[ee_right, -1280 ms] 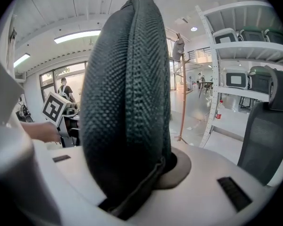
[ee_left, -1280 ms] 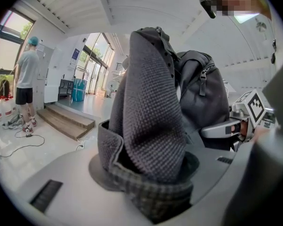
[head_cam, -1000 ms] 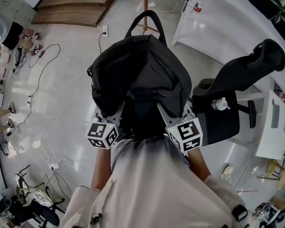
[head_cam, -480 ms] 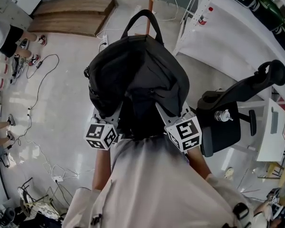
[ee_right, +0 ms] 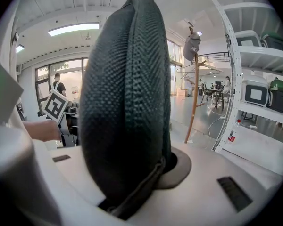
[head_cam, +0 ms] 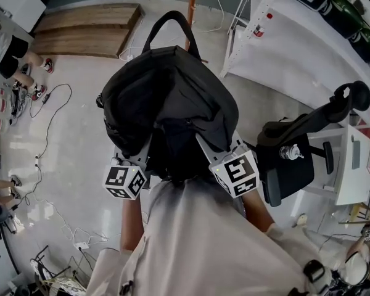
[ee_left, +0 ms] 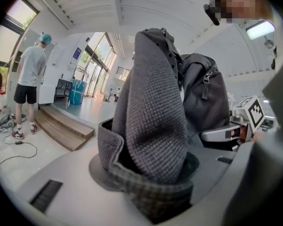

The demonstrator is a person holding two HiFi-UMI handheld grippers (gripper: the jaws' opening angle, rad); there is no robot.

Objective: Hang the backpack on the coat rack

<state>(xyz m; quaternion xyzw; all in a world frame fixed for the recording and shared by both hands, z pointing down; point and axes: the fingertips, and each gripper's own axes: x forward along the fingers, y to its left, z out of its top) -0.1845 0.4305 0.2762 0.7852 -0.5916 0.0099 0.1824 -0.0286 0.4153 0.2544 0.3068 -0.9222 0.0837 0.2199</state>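
Left gripper (ee_left: 150,175) and right gripper (ee_right: 132,175) clamp backpack (head_cam: 172,97) straps (ee_left: 155,102); coat rack (ee_right: 195,98) ahead.

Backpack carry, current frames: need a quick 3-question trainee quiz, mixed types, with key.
1. True or false: the left tongs and the right tongs are each clamped on fabric of the backpack.
2. In the right gripper view, what hangs at the top of the coat rack? A) a cap B) an umbrella C) a coat
3. Fill in: in the head view, the office chair stands to the ___ of the backpack.
Key: 1 true; 2 A; 3 right.
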